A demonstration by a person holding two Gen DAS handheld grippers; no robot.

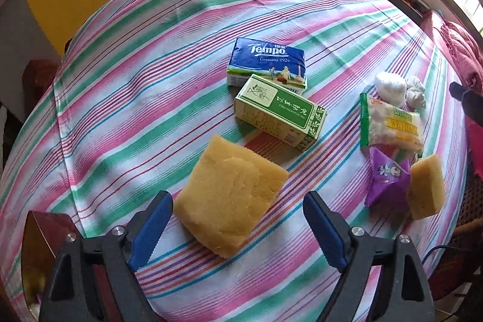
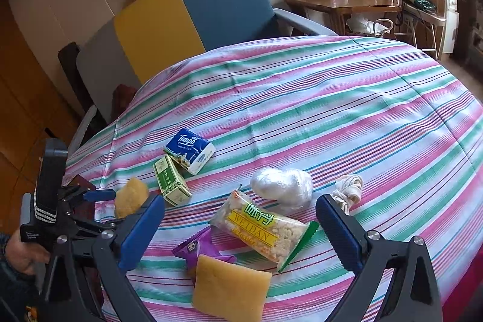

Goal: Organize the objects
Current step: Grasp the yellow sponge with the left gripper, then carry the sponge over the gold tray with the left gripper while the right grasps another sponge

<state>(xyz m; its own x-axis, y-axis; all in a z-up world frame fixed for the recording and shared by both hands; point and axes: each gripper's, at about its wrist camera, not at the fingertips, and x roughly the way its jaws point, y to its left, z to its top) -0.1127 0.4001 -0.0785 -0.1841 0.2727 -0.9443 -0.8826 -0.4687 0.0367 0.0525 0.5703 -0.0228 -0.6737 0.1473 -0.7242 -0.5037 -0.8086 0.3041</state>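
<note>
The left gripper [image 1: 237, 224] stands as wide as it goes, its blue ridged pads on either side of a yellow square sponge [image 1: 231, 201] that lies flat on the pink, green and white striped tablecloth [image 1: 126, 98]. Neither pad presses the sponge; a strip of cloth shows between each pad and its edges. The right gripper [image 2: 240, 227] is also spread wide and grips nothing, with a clear snack bag with a yellow "WEIDAN" label [image 2: 259, 231] lying on the cloth between its fingers, untouched.

Counted on the cloth: two yellow sponges, the second one [image 2: 231, 288] lying near the bottom of the right wrist view; one blue Tempo tissue pack [image 1: 267, 65]; one green and white carton [image 1: 279, 118] touching the tissue pack; one snack bag; one purple foil packet [image 2: 202, 251], partly under the second sponge; one bundle of clear crumpled plastic [image 2: 282, 187]; and one knot of off-white cord [image 2: 348, 187] just beside it.

The left gripper points steeply down over its sponge. In the right wrist view a person's hand [image 2: 21, 254] grips its handle at the table's near left edge. The right gripper slants down toward the cluster of packets.
</note>
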